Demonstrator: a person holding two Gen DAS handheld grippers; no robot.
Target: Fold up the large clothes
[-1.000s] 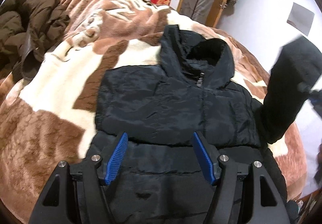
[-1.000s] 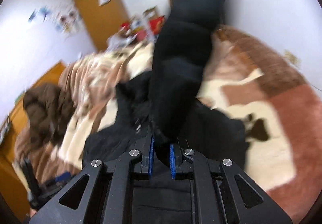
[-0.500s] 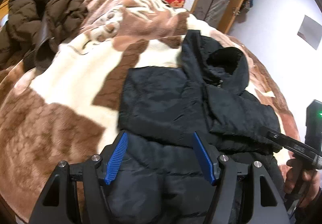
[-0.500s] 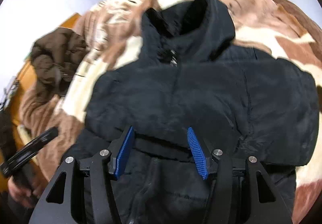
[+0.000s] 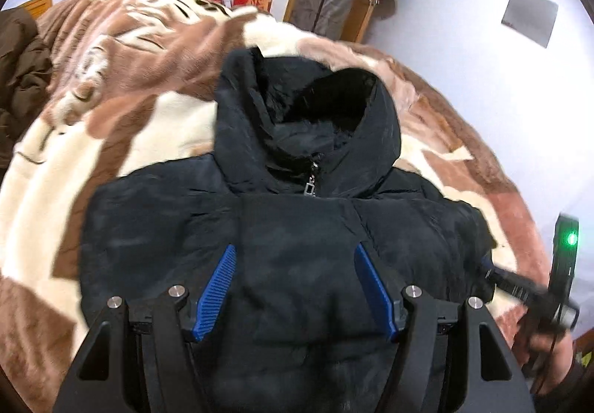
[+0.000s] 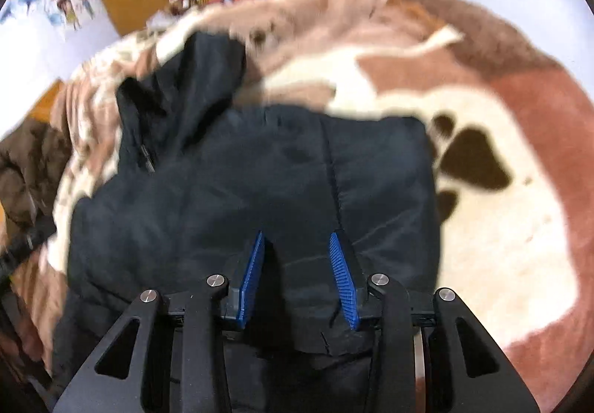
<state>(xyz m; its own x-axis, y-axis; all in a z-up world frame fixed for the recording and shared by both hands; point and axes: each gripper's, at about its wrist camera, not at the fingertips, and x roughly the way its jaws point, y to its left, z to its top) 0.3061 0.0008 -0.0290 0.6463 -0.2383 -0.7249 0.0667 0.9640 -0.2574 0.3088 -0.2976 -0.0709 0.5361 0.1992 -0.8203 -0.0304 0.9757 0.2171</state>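
While both sleeves appear already folded inward, the black jacket [image 5: 297, 227] is laid flat on the bed [image 5: 92, 138], hood at twelve o'clock; left tongs [image 5: 295, 292] and right tongs [image 6: 297, 277] are spread, empty. Folding lengthwise is judged outstanding.

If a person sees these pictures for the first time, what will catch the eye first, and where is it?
First comes the black hooded puffer jacket, lying front up in the middle of the brown and cream plush blanket, its hood toward the far wall. Next, the blue-padded left claw and right claw, both open just above the jacket. A dark paw print on the blanket lies right of the jacket.
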